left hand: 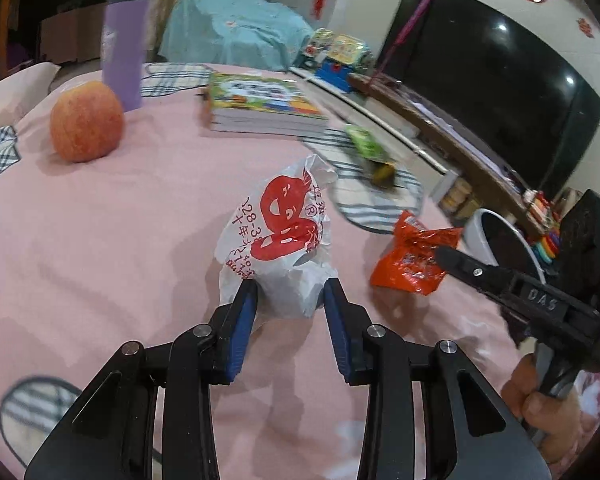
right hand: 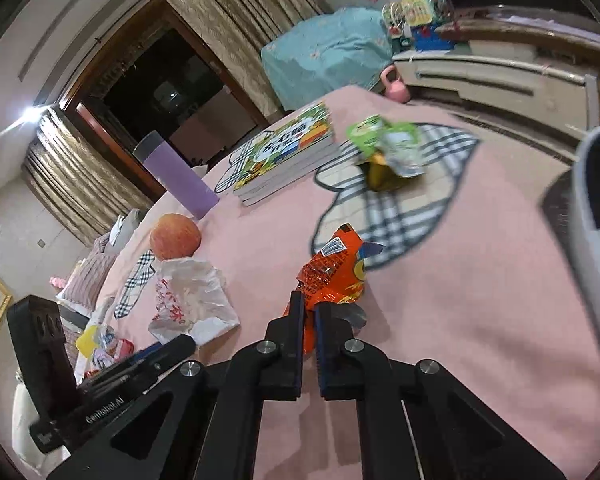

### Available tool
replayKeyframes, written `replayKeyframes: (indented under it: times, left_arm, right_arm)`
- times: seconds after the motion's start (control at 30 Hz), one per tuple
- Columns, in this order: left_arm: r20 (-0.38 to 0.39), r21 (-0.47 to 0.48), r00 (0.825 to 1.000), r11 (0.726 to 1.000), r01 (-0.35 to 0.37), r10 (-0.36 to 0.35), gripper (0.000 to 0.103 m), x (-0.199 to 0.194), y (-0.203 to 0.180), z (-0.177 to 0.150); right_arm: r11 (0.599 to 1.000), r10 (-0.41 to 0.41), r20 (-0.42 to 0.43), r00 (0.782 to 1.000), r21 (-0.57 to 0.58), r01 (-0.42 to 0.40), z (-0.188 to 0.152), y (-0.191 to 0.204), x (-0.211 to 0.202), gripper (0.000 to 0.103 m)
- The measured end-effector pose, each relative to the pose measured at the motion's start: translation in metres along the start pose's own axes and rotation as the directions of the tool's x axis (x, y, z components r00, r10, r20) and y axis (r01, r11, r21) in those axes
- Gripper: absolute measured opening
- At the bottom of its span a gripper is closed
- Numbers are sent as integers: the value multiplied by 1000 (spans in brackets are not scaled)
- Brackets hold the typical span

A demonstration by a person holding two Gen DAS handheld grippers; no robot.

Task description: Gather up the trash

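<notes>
Now left claw (left hand: 290, 290) grips the red-printed white bag (left hand: 278, 236); right claw (right hand: 309, 304), marked "DAS", pinches the orange wrapper (right hand: 334, 276).

Legible markings on the grippers and the white bag

The right gripper (left hand: 440, 254) body carries raised letters "DAS" in the left wrist view. The left gripper (right hand: 186, 344) body carries white lettering "GenRobot.AI" in the right wrist view. The crumpled white paper bag (left hand: 278, 240) bears red print: a circled "R" mark, the partial digits "128-3" and Chinese characters, not fully legible. The book cover (right hand: 288, 140) shows large Chinese characters, blurred beyond reading.
</notes>
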State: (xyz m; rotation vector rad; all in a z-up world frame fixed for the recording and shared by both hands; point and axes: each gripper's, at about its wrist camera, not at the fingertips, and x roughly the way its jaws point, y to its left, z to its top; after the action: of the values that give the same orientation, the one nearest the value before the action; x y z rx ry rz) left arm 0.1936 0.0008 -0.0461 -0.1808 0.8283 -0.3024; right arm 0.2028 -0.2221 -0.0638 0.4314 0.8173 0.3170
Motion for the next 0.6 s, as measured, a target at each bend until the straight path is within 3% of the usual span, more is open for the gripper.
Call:
replayKeyframes:
  times: [0.23, 0.37, 0.5, 0.6]
  left_arm:
    - [-29, 39, 998, 997, 59, -58, 34, -4, -41, -17]
    - [-51, 47, 997, 997, 62, -60, 34, 1, -49, -26]
    - [-59, 45, 997, 998, 53, -50, 34, 5, -51, -29]
    - [-58, 36, 997, 998, 56, -54, 34, 5, -48, -30]
  right_arm:
    - [998, -36, 37, 999, -45, 38, -19, -6, -42, 5]
    - [999, -27, 7, 1000, -38, 28, -28, -14, -51, 5]
    - [999, -42, -37, 998, 7, 42, -37, -30, -47, 11]
    - [998, -50, -34, 998, 38, 52, -41, -39, -52, 23]
